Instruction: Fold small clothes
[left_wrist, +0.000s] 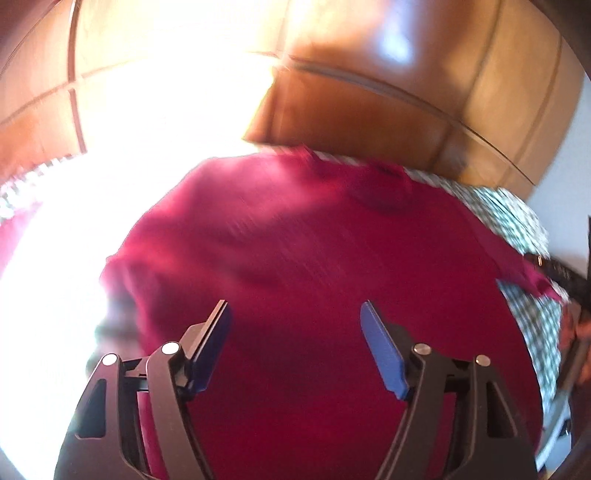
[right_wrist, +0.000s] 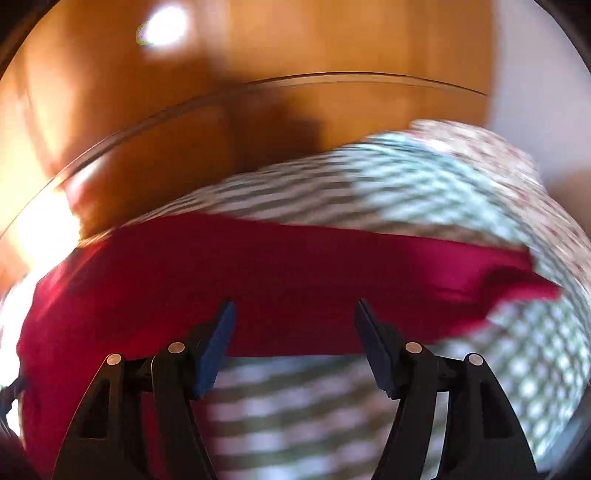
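Both claws were apart, empty, over the crimson knit garment (left_wrist: 314, 258).
Left claw (left_wrist: 295, 314) sat above its middle; right claw (right_wrist: 295, 314) at its near edge, long axis crosswise.

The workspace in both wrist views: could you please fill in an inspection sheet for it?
Surface: checked cloth, green and white, blurred.
Job's things: dark red garment spread flat on the cloth; one corner points right.
Clutter: flowered fabric at the far right edge.
Tongs: left tongs open over the garment, nothing between them; right tongs open at the garment's near edge, holding nothing.
Cables: nothing seen.
Surroundings: wooden panelling behind; strong glare at left.
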